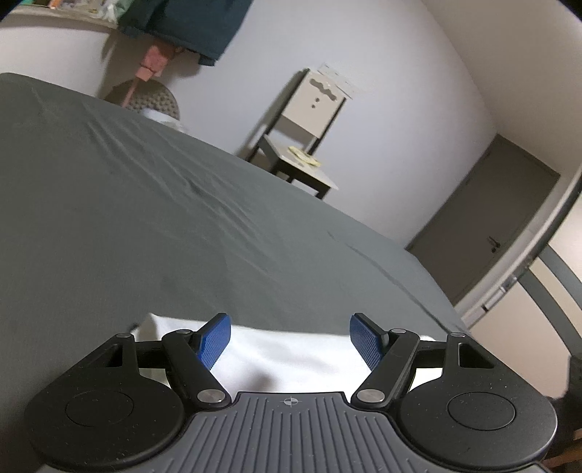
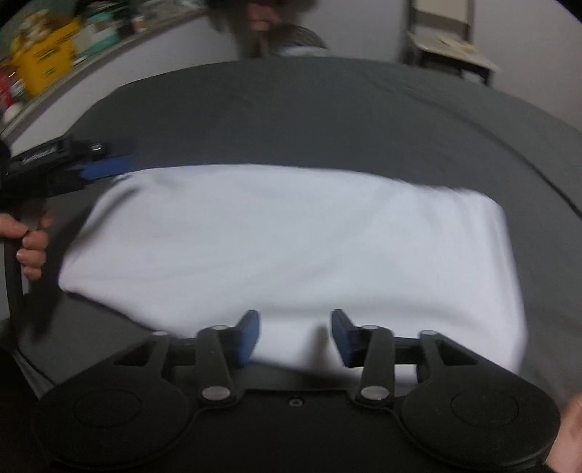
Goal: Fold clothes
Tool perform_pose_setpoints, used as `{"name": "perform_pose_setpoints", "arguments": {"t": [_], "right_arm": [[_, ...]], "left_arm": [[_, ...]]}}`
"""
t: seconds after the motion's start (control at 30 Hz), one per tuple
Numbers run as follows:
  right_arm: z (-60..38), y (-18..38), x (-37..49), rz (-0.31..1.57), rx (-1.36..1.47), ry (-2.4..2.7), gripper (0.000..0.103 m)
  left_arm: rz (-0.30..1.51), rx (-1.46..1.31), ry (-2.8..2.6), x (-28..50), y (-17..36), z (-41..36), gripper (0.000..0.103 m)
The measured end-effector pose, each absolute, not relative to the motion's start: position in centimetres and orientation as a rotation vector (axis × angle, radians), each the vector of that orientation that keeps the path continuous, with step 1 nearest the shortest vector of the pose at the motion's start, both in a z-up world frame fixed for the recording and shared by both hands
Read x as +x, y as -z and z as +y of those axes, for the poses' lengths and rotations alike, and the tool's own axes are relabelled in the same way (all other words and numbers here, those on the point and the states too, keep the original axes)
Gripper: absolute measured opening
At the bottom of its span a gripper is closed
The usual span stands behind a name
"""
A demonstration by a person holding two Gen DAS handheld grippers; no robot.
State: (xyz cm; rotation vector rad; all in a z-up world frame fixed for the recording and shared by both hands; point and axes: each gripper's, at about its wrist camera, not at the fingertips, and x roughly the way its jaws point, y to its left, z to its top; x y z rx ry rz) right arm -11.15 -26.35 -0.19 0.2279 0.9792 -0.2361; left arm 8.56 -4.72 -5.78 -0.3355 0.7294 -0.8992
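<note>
— Here, closest to the lens, what do the two tools show?

— The right gripper (image 2: 294, 336) hangs with its blue pads spread apart over the near edge of a white garment (image 2: 291, 247), gripping nothing. The left gripper (image 1: 290, 340) is likewise parted, empty, with a corner of the same white cloth beneath its fingers.

— Where does the garment lie?

— Flat on a dark grey bedsheet (image 1: 163, 203), folded into a broad rectangle, its long side running across the right wrist view. That view is smeared by motion, so its seams cannot be made out.

— Anything at its edges?

— At its far left corner the left gripper appears from the side, blue pad just at the cloth; whether it touches cannot be told. A person's hand (image 2: 31, 242) wraps its handle.

— And behind the bed?

— A chair (image 1: 302, 145) against the pale wall, something yellowish on its seat. Left of it, a round woven stool (image 1: 152, 98) partly hidden by the mattress edge. Dark teal clothing (image 1: 189, 25) hangs above. A grey door (image 1: 487, 218) stands to the right, and a cluttered shelf (image 2: 54, 54), blurred, curves along the wall in the right wrist view.
</note>
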Motion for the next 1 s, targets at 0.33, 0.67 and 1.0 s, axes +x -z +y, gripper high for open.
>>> {"name": "perform_pose_setpoints", "arguments": {"t": [0.33,0.67,1.0], "right_arm": [[-25.8,1.9,-12.1,1.059,0.159,0.236,0.048],[-27.8,0.5,-6.6,0.763,0.201,0.348,0.056],[-28.8,0.2,-7.2,0.702,0.309,0.358,0.055]], "left_arm": [[0.764,-0.209,0.929,7.6,5.8,-6.5,0.073],[0.766,-0.037,0.618,8.5,6.6,-6.7,0.073],[0.526,-0.257,0.673,6.6,3.1,-4.7,0.073]]}}
